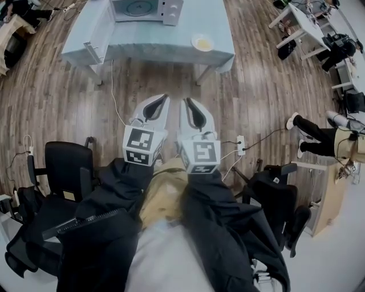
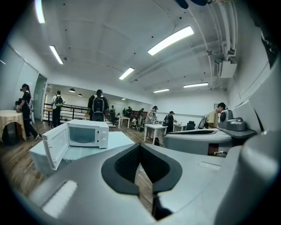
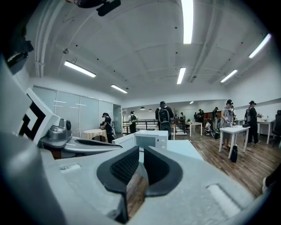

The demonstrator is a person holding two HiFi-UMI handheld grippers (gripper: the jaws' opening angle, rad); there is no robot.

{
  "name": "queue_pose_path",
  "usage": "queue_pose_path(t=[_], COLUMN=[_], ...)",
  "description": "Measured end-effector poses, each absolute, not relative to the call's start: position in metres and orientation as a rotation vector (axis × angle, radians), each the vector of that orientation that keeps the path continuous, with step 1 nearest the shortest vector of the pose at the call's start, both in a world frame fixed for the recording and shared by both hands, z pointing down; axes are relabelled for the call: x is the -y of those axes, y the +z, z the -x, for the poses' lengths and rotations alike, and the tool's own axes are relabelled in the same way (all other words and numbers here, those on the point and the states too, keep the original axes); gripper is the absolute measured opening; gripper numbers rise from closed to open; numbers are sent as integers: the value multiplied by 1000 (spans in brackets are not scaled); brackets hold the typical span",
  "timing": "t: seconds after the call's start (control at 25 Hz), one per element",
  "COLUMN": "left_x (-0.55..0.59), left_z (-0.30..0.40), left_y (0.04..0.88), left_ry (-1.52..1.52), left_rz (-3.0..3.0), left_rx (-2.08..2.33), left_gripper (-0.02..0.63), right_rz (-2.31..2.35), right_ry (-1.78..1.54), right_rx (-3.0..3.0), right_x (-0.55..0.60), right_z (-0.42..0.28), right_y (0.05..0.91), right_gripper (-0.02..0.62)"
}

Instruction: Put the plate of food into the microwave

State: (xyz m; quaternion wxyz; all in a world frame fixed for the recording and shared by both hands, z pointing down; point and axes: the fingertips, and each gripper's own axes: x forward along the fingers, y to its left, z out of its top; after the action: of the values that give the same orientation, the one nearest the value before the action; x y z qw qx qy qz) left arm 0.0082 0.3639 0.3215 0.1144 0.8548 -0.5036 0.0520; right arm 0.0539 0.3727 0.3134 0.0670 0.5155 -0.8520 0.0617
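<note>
The white microwave [image 1: 147,8] stands at the back of a light blue table [image 1: 171,48], its door [image 1: 98,31] swung open to the left. A plate of yellowish food [image 1: 202,43] sits on the table's right part, apart from the microwave. Both grippers hover side by side over the wooden floor, well short of the table. My left gripper [image 1: 164,100] has its tips together and holds nothing. On my right gripper [image 1: 186,102] a narrow gap shows between the pads, also with nothing in it. The microwave [image 2: 85,134] shows ahead in the left gripper view, and the microwave [image 3: 151,139] shows again in the right gripper view.
Black office chairs stand at my left [image 1: 68,165] and right [image 1: 279,197]. A power strip [image 1: 240,145] and cables lie on the floor. A seated person's legs [image 1: 316,134] reach in at the right. Other tables [image 3: 235,129] and several standing people fill the room beyond.
</note>
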Motion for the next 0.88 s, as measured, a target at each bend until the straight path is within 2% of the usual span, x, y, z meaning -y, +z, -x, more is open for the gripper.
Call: queue_pose_path(t=[0.4, 0.6, 0.88], left_x=[-366, -355, -308], left_z=[18, 12, -4], left_y=[329, 336, 353], left_ry=[159, 164, 200], left_rz=[-2483, -2474, -2469], left_rx=[1488, 1460, 1432], left_gripper=[-5, -5, -5], right_rz=[-1525, -1479, -1465], right_ry=[206, 180, 210], right_rx=[2582, 2546, 2557], right_x=[-373, -370, -319], right_z=[-30, -32, -44], right_y=[319, 331, 341], right_gripper=[25, 0, -2])
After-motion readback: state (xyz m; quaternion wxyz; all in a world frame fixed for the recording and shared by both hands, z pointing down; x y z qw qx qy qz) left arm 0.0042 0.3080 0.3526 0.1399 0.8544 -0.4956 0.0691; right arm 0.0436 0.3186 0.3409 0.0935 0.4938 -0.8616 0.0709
